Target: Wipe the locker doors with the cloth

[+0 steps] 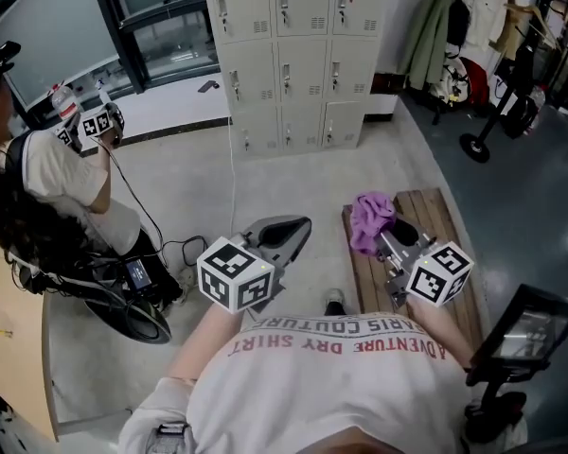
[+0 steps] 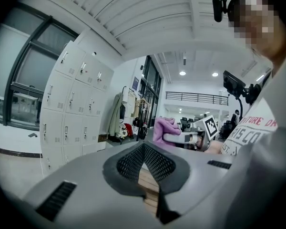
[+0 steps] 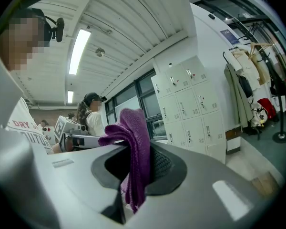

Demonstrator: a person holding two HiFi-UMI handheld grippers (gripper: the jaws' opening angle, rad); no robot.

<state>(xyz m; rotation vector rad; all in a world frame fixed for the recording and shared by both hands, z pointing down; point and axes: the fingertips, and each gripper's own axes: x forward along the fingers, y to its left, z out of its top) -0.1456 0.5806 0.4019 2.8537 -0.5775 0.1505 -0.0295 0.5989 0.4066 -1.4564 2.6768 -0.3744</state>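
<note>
Cloth | pinched between right gripper fingers | left gripper fingers together

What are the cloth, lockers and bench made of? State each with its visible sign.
Cloth: soft purple fabric, likely knit or microfibre; it folds and droops, with a fuzzy weave.
Lockers: probably painted sheet metal, pale and matte; pressed vent slots, small handles.
Bench: wood, apparently unpainted; brown parallel slats.
</note>
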